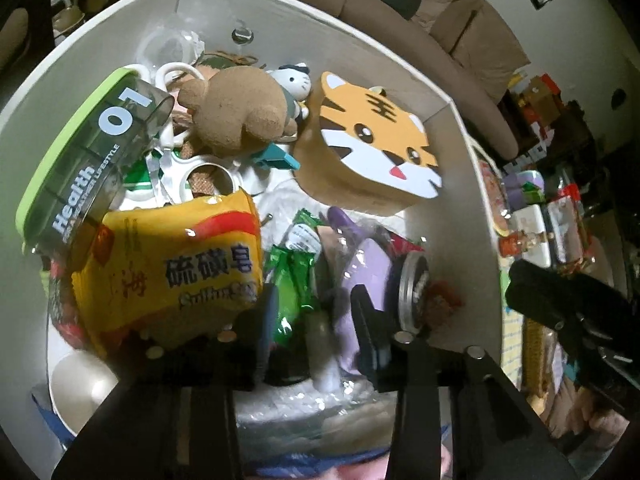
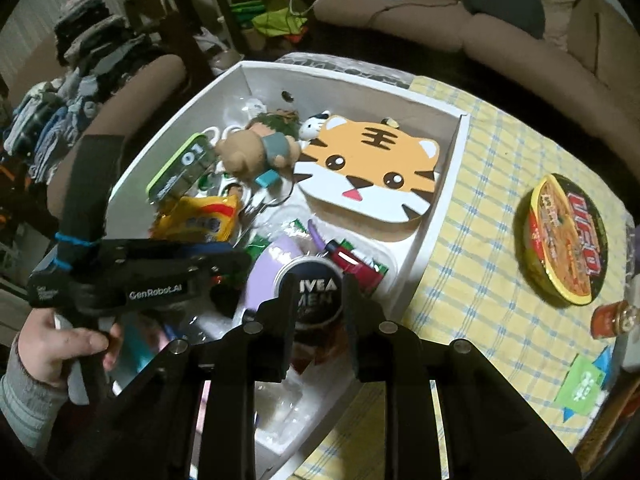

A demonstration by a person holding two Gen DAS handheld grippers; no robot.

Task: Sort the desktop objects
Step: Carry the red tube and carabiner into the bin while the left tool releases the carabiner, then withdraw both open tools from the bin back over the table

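1. Jaws of the right gripper [image 2: 316, 316] are set on either side of a round dark tin [image 2: 310, 290] lettered "NIVEA MEN"; the tin is pinched between the two fingers.
2. Jaws of the left gripper [image 1: 314, 312] are spread apart, with nothing held between them; a green wrapper [image 1: 294, 284] is seen in the gap beyond.
3. The tin is also seen edge-on in the left wrist view, just right of the left gripper's right finger.
4. The tin is held over the near end of a white box [image 2: 424, 236], which stands on a yellow checked cloth [image 2: 476, 216].
5. Inside the box, a tiger-face case [image 2: 370, 172] is placed against the far right wall.
6. A brown bear toy [image 2: 250, 152] lies to the left of the tiger-face case.
7. A yellow soap packet [image 1: 176, 256] and a green-lidded grey container [image 1: 88, 160] marked "01" are located along the left side of the box.
8. Outside the box, a noodle bowl [image 2: 566, 240] rests on the cloth, well apart to the right.
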